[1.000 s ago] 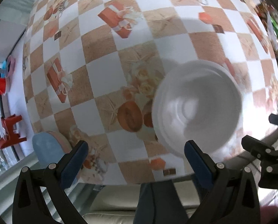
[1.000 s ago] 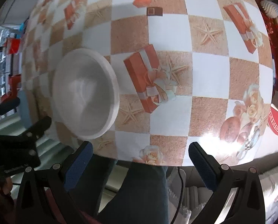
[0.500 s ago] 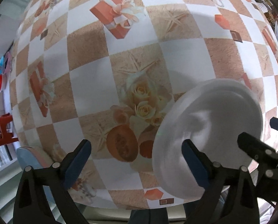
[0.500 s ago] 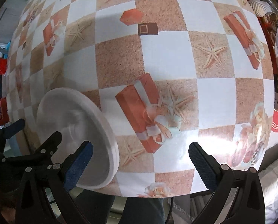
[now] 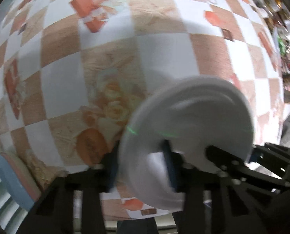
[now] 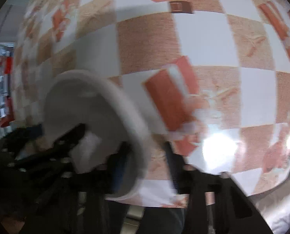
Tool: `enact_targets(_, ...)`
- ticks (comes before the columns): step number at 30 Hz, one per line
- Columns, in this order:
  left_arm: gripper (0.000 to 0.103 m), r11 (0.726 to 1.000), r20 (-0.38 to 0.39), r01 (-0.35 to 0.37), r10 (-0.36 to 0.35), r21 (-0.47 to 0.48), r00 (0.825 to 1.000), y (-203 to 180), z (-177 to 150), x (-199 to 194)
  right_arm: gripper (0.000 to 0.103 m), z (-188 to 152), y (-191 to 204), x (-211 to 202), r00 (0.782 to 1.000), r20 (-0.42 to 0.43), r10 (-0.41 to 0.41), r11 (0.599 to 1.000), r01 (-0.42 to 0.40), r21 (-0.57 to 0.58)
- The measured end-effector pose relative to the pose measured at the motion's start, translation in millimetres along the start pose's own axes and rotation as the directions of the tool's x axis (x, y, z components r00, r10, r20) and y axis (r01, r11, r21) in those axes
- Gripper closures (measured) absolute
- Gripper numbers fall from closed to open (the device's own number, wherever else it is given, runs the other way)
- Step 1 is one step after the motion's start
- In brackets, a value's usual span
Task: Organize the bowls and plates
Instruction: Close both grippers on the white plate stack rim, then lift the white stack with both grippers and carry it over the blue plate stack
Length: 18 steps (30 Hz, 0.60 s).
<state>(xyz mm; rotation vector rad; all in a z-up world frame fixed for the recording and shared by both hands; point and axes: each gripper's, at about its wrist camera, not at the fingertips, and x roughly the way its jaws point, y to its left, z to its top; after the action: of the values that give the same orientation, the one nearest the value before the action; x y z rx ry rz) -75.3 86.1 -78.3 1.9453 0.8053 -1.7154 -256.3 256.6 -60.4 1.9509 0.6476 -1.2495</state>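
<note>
Left wrist view: your left gripper (image 5: 143,165) is closing its two jaws around the near rim of one white bowl (image 5: 189,128), which is lying tilted at the near edge of the checkered tablecloth (image 5: 109,58); the picture is too blurred to tell whether the pads are pressing yet. Your right gripper (image 5: 230,158) is reaching over the bowl's right rim. One blue-and-pink stool (image 5: 14,183) is standing lower left.

Right wrist view: your right gripper (image 6: 145,167) is closing its jaws, with the one bowl's (image 6: 98,113) rim lying between them; contact is unclear. Your left gripper (image 6: 53,152) is crossing the bowl's far side.
</note>
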Motion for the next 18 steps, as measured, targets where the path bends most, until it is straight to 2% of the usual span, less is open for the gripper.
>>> enact_targets(10,0.065,1.000,-0.012,0.004,-0.005,-0.012,1.000,20,-24,3,0.078,-24,23,3,0.999,-0.026,-0.040,0.999,0.039,-0.038)
enact_targets(18,0.065,0.998,-0.017,0.003,-0.004,-0.062,1.000,66,-48,8,0.078,-40,53,12,0.996,-0.072,-0.046,0.996,0.040,-0.081)
